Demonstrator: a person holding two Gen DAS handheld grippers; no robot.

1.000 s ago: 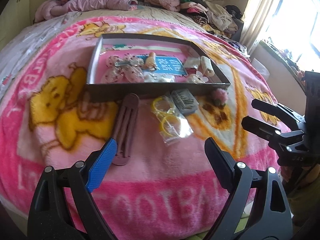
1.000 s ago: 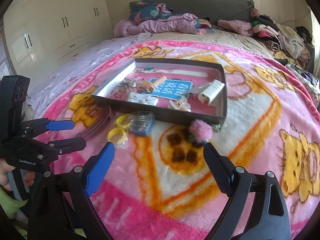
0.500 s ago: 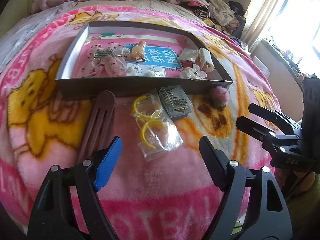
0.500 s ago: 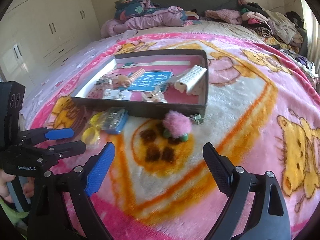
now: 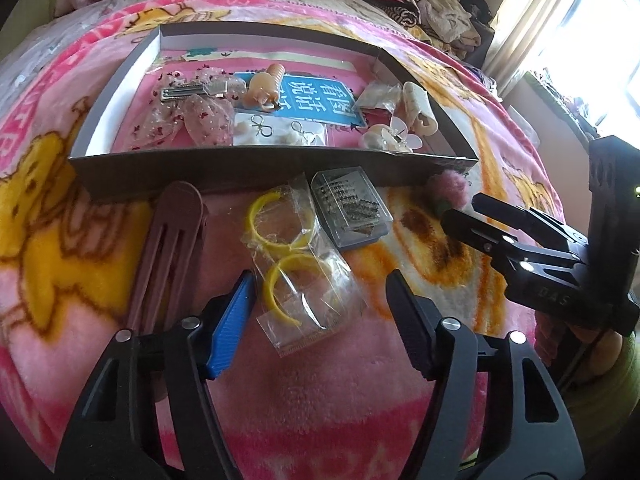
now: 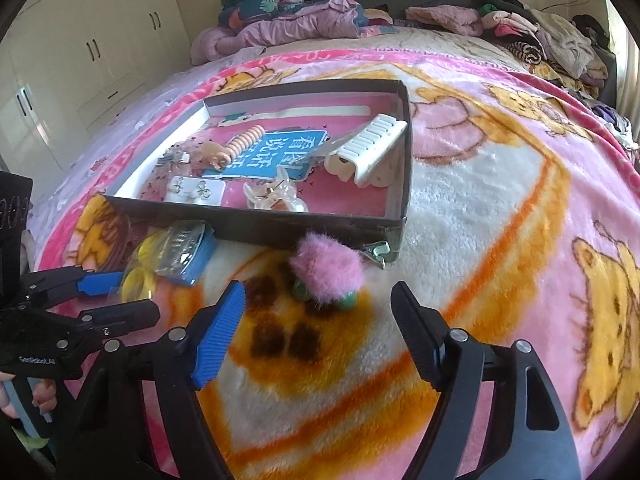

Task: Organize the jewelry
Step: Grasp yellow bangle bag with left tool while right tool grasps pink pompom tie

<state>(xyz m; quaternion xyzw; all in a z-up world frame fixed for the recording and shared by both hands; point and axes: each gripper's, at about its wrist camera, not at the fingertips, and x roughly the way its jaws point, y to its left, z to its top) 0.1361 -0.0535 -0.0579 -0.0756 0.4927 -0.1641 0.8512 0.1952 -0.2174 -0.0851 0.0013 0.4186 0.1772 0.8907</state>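
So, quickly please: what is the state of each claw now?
Left claw: closing, not yet gripping the earring bag.
Right claw: closing, holding nothing.

A bed carries everything, covered by a pink cartoon-bear blanket (image 5: 304, 392). Directly on it lie a shallow grey box (image 5: 256, 168), a mauve hair clip (image 5: 168, 248), a clear bag with 2 yellow hoops (image 5: 304, 276), a clear case of pins (image 5: 352, 208), and a pink fluffy pompom (image 6: 326, 270). Clothes (image 6: 304, 20) pile along the headboard end.

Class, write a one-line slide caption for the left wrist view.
Left gripper closing over a bagged pair of yellow hoops lying outside the jewelry tray.
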